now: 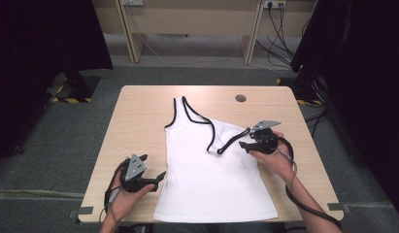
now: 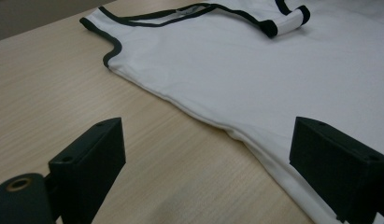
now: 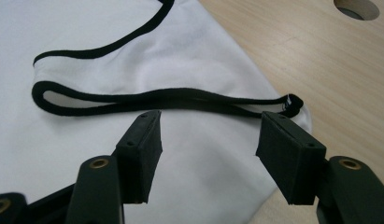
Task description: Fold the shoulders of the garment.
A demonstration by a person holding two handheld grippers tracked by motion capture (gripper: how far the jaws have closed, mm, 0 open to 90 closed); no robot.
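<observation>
A white tank top with black trim lies flat on the wooden table. One shoulder strap is folded over onto the shirt's body and ends in a loop. My right gripper hovers by the shirt's right edge. Its jaws stand open just short of that strap, with nothing pressed between them. My left gripper rests at the shirt's left side seam near the hem. It is open, one jaw over bare wood and the other over the shirt's edge.
A round cable hole sits in the table behind the shirt. Bare wood runs along both sides of the garment. Dark curtains flank the table, and cables trail on the floor at the back.
</observation>
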